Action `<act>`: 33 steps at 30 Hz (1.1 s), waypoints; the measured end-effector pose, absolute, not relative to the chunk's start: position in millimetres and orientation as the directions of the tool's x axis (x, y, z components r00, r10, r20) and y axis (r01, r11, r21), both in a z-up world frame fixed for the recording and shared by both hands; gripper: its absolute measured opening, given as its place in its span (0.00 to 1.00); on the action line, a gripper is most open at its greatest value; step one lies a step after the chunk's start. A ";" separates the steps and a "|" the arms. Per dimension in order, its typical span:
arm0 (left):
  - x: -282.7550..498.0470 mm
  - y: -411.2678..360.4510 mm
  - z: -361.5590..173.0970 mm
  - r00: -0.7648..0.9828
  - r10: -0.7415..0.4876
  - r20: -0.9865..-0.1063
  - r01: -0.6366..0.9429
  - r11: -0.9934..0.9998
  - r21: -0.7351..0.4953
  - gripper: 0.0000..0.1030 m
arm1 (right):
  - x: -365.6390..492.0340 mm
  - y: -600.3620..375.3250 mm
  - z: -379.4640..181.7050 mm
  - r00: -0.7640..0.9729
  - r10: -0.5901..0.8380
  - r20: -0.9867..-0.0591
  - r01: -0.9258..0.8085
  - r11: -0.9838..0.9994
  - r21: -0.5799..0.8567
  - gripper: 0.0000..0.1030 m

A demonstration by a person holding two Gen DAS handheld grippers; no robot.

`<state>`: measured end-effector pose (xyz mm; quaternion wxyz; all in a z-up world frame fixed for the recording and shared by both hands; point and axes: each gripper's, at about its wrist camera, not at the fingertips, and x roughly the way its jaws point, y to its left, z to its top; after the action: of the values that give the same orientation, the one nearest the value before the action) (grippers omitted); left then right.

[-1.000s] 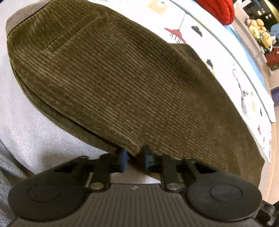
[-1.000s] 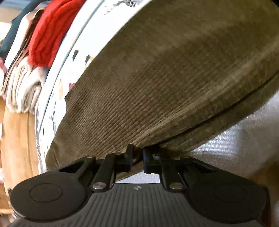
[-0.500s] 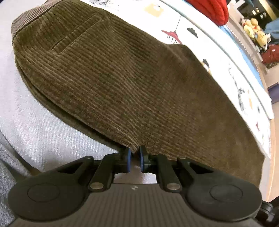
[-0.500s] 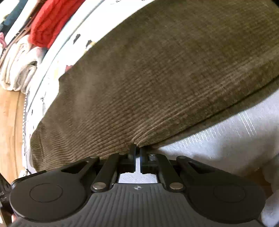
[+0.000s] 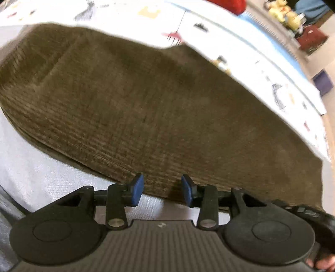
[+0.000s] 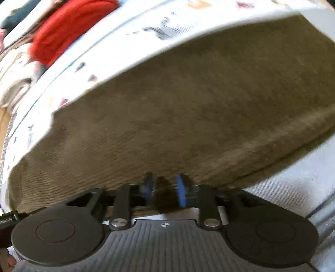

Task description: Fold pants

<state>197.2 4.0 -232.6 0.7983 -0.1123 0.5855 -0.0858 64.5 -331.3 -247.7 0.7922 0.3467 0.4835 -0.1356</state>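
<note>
Olive-brown corduroy pants [image 5: 146, 104] lie folded flat on a pale cloth-covered surface and fill most of both views [image 6: 199, 108]. My left gripper [image 5: 162, 192] is open, its blue pads apart at the near edge of the pants and holding nothing. My right gripper [image 6: 164, 190] is open too, with its blue pads a narrower gap apart right at the pants' near edge; the fabric between them looks loose. Both views are blurred by motion.
A white printed sheet [image 5: 240, 46] lies beyond the pants. A red garment [image 6: 69, 27] and folded pale clothes [image 6: 16, 85] are piled at the far side. Grey-white cloth [image 5: 31, 171] lies in front of the pants. Soft toys [image 5: 286, 12] sit far right.
Both grippers were shut on the near edge of the pants; both have now opened and let the fabric go. The pants lie flatter on the surface.
</note>
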 end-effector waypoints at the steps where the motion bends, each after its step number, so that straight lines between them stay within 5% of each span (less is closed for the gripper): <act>1: 196.9 4.8 -232.2 0.308 -0.270 -0.912 0.009 0.960 -0.282 0.44 | 58.9 -337.7 -242.7 0.501 0.130 -0.856 0.557 0.709 0.434 0.15; 4: 197.6 3.9 -227.8 0.296 -0.274 -0.915 0.020 0.960 -0.281 0.49 | 33.0 -370.4 -214.1 0.572 0.062 -0.818 0.569 0.688 0.450 0.22; 10: 198.1 3.7 -207.9 0.323 -0.270 -0.907 -0.028 0.955 -0.294 0.68 | -39.1 -512.4 -178.9 0.539 -0.408 -0.737 0.804 0.510 0.305 0.24; 15: 202.1 -4.0 -194.6 0.345 -0.234 -0.909 -0.042 0.964 -0.264 0.71 | -55.8 -605.7 -220.7 0.499 -0.286 -0.818 0.849 0.354 0.393 0.25; 16: 203.0 -5.1 -193.0 0.348 -0.225 -0.910 -0.046 0.966 -0.256 0.71 | -53.4 -611.2 -230.3 0.470 -0.261 -0.843 0.866 0.321 0.384 0.21; 17: 204.2 -5.2 -191.3 0.355 -0.212 -0.910 -0.050 0.968 -0.245 0.71 | -56.0 -617.5 -239.3 0.444 -0.241 -0.863 0.882 0.288 0.373 0.00; 22: 212.0 9.4 -185.0 0.377 -0.153 -0.914 -0.090 0.976 -0.200 0.72 | -69.3 -603.3 -232.7 0.436 -0.263 -0.861 0.900 0.130 0.416 0.00; 24: 219.0 22.0 -180.0 0.387 -0.131 -0.913 -0.127 0.973 -0.193 0.72 | -68.4 -597.3 -219.2 0.443 -0.308 -0.842 0.897 0.153 0.415 0.05; 26: 227.0 38.3 -171.3 0.409 -0.116 -0.905 -0.164 0.967 -0.198 0.78 | -68.8 -583.3 -203.0 0.431 -0.388 -0.815 0.902 0.192 0.387 0.41; 28: 234.0 55.3 -160.2 0.441 -0.077 -0.894 -0.204 0.962 -0.184 0.85 | -64.6 -570.2 -183.9 0.414 -0.477 -0.775 0.909 0.256 0.328 0.59; 33: 249.5 95.0 -136.2 0.515 -0.023 -0.857 -0.206 0.967 -0.150 0.86 | -27.6 -518.5 -149.1 0.527 -0.459 -0.715 0.793 0.569 0.219 0.64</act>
<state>249.5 95.0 -136.2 0.8624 -0.1170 0.4896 0.0531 -27.6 -518.5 -149.1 0.8306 0.2712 0.3077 -0.3766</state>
